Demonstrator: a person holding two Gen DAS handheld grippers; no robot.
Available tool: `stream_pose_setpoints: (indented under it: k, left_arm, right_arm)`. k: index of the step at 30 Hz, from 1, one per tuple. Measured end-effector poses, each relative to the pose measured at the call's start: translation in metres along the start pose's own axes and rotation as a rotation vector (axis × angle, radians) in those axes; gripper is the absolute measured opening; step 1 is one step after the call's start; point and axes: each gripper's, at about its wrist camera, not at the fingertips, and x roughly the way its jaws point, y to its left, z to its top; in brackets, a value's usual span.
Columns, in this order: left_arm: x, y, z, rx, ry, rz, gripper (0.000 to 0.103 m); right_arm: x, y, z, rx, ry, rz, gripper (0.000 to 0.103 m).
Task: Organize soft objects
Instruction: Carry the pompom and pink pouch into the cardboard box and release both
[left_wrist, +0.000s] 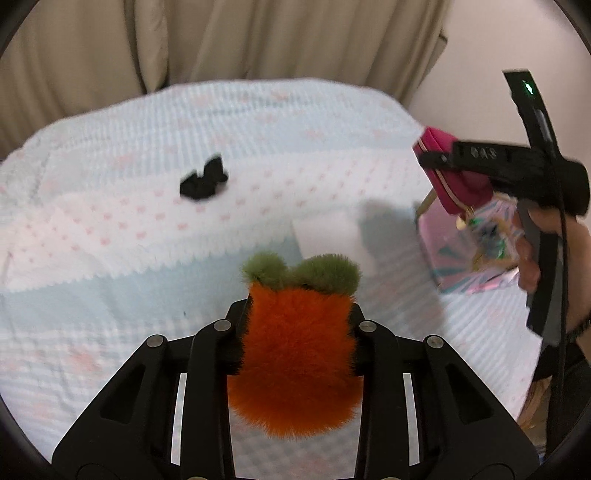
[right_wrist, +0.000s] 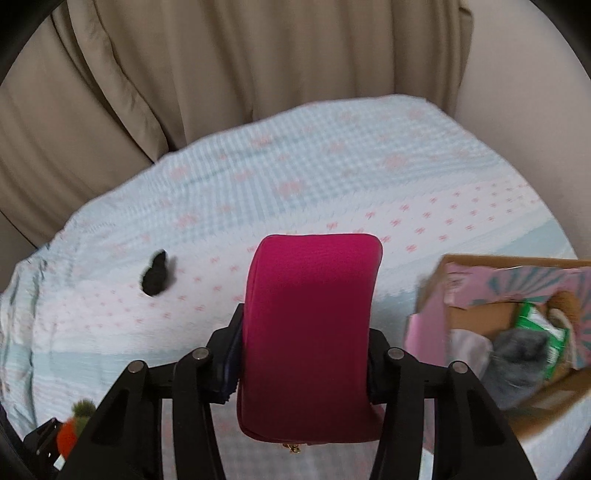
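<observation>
My left gripper (left_wrist: 297, 314) is shut on a fluffy orange plush carrot (left_wrist: 295, 354) with green leaves, held above the bed. My right gripper (right_wrist: 304, 332) is shut on a magenta soft pouch (right_wrist: 310, 332) with a gold zipper. The pouch also shows in the left wrist view (left_wrist: 452, 173), held over the box. A small black soft item (left_wrist: 203, 179) lies on the bedspread at the far left; it also shows in the right wrist view (right_wrist: 155, 275). The carrot shows in the right wrist view at the bottom left (right_wrist: 70, 432).
A pink patterned cardboard box (right_wrist: 480, 284) stands open on the bed at the right, with several soft items inside; it also shows in the left wrist view (left_wrist: 443, 243). The bed has a pale blue and white bedspread (left_wrist: 129, 229). Beige curtains (right_wrist: 221, 74) hang behind.
</observation>
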Motion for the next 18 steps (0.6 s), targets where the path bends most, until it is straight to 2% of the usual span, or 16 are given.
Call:
stream_pose_setpoints:
  k: [5, 9, 14, 18]
  left_arm:
    - [-0.046, -0.033, 0.037, 0.012, -0.05, -0.013, 0.027]
    - [-0.071, -0.074, 0.07, 0.041, -0.092, -0.025, 0.027]
    - [-0.087, -0.128, 0.103, 0.043, -0.123, -0.046, 0.027]
    - [-0.083, -0.182, 0.123, 0.034, -0.134, -0.073, 0.027]
  right_arm:
    - [-0.07, -0.011, 0.013, 0.028, -0.042, 0.003, 0.046]
    - [-0.115, -0.029, 0.02, 0.035, -0.072, -0.002, 0.046]
    - [-0.164, -0.073, 0.019, 0.089, -0.081, -0.009, 0.046]
    - [-0.19, -0.118, 0.015, 0.128, -0.066, -0.005, 0.046]
